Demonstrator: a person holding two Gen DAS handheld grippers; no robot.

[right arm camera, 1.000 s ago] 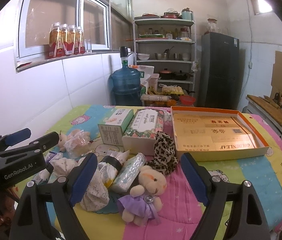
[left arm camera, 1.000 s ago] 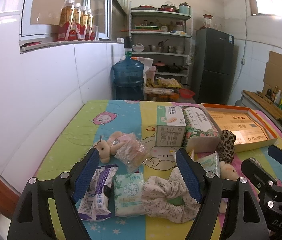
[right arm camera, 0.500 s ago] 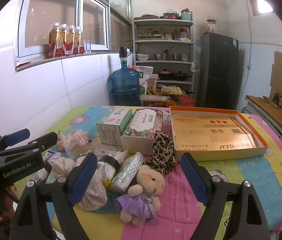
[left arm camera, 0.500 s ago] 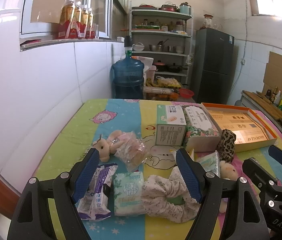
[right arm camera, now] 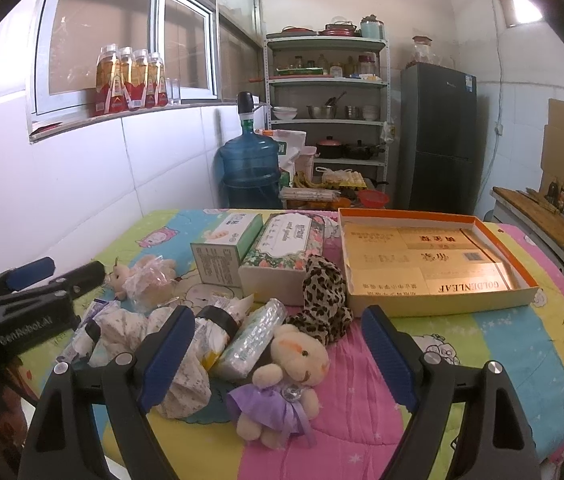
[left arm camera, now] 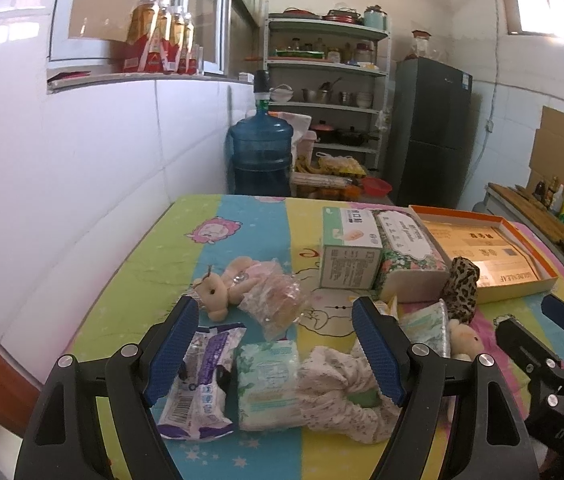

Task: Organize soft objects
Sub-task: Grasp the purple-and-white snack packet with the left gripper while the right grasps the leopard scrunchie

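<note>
Nothing looks sorted yet: the toys and packets lie scattered beside the empty orange box (right arm camera: pixel 434 264), while the left gripper (left arm camera: pixel 272 350) and right gripper (right arm camera: pixel 278 354) hover wide open, holding nothing.

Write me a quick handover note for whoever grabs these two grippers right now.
Left gripper: jaws open, empty, above the tissue pack and floral scrunchie.
Right gripper: jaws open, empty, above the plush bear in a purple dress.
Other soft things lie loose on the bedspread: leopard scrunchie, small bear, wipes packet.
Orange-rimmed box holds none of them.
Done: nothing visibly sorted. Left: everything.
</note>
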